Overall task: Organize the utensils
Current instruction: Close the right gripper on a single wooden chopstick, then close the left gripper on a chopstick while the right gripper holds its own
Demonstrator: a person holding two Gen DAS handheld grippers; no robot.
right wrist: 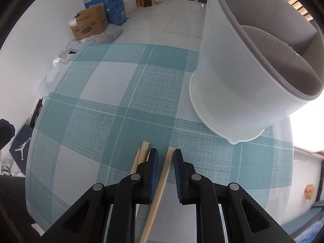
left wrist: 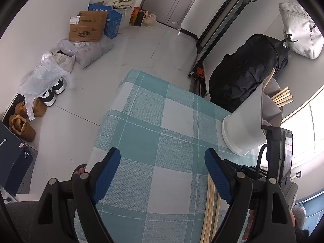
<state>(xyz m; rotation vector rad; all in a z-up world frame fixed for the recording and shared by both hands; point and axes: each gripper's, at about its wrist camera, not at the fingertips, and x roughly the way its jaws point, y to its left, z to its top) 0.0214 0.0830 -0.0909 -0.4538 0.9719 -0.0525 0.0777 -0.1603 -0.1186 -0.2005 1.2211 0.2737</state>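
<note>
A white utensil holder (right wrist: 239, 85) with a grey divided insert stands at the table's far right; it also shows in the left wrist view (left wrist: 247, 125) with several wooden chopsticks (left wrist: 282, 97) in it. My right gripper (right wrist: 165, 158) is open low over the checked cloth, its blue pads either side of one loose chopstick (right wrist: 162, 182). More chopsticks (right wrist: 139, 158) lie just left of its left finger. My left gripper (left wrist: 162, 162) is open and empty above the cloth, with loose chopsticks (left wrist: 210, 208) beside its right finger.
The table has a teal and white checked cloth (left wrist: 154, 133). On the floor beyond lie cardboard boxes (left wrist: 87, 28), plastic bags (left wrist: 46, 75) and shoes (left wrist: 52, 93). A black bag (left wrist: 249, 68) stands behind the table at the right.
</note>
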